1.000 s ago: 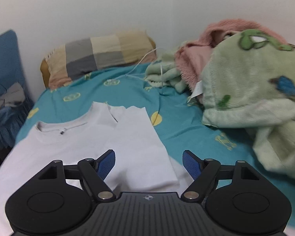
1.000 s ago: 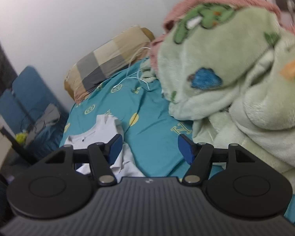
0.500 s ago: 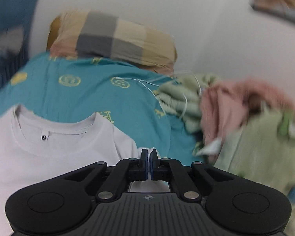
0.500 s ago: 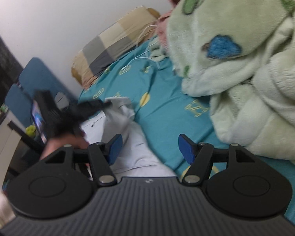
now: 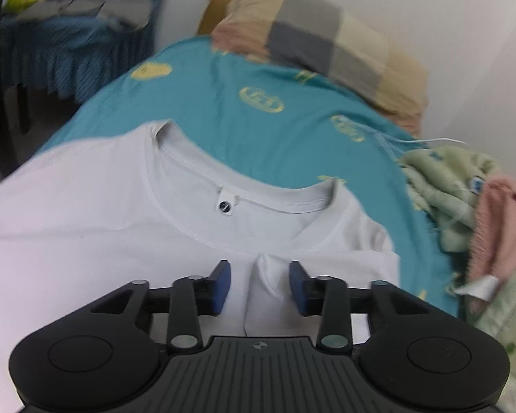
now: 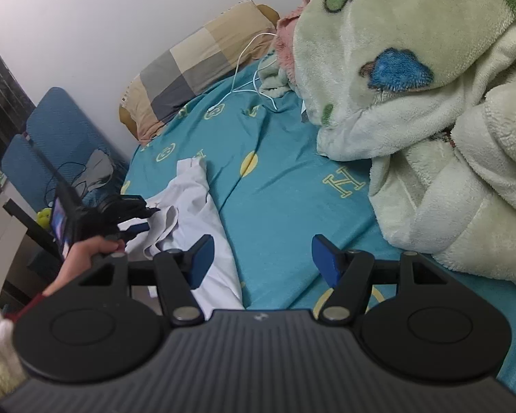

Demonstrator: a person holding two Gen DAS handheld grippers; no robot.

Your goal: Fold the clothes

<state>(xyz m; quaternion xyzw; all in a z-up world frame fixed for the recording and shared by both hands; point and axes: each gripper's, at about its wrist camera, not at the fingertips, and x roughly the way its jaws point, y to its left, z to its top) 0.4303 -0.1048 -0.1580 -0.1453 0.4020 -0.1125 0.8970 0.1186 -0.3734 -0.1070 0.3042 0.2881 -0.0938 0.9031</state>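
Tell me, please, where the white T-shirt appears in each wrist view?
Left wrist: the white T-shirt fills the lower left and centre, collar up.
Right wrist: it lies bunched at centre left, on the teal sheet.
Shared landmark: the checked pillow against the wall.

Bed sheet bears a yellow "H".

White wall, teal-sheeted bed, checked pillow, blue chair, heaped fleece blankets
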